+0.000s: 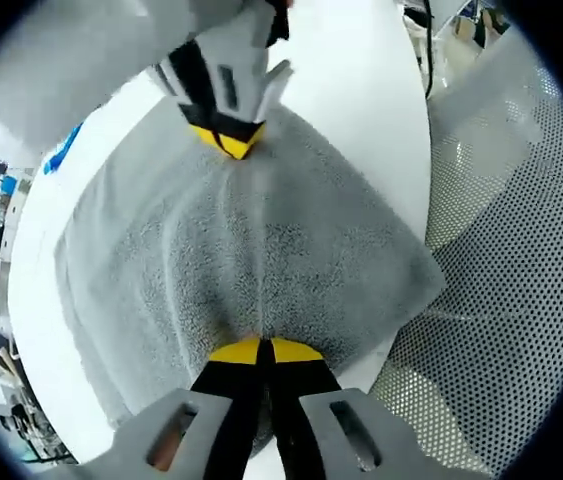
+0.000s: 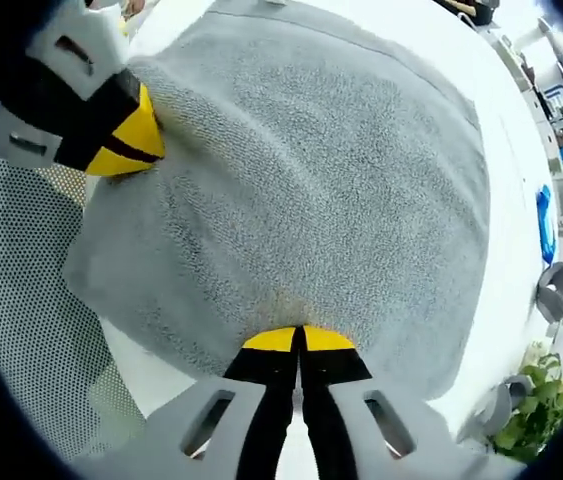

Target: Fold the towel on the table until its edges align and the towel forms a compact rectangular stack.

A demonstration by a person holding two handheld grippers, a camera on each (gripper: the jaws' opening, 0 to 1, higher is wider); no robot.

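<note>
1. Towel, grey terry cloth, lies on the white surface and stretches between the two tools.
2. Left tool is clenched on the towel's near edge; its yellow tips meet with cloth pinched between them.
3. Straight ahead of the left tool, the right tool grips the far edge, and a ridge of cloth runs between them.
4. In the right gripper view, the right tool is likewise clenched on the towel, yellow tips together on the edge.
5. Ahead and to its left, the left tool bites the opposite edge.
6. A perforated metal panel lies beside the surface, right of the left tool.
7. A green plant sits low to the right of the right tool.
</note>
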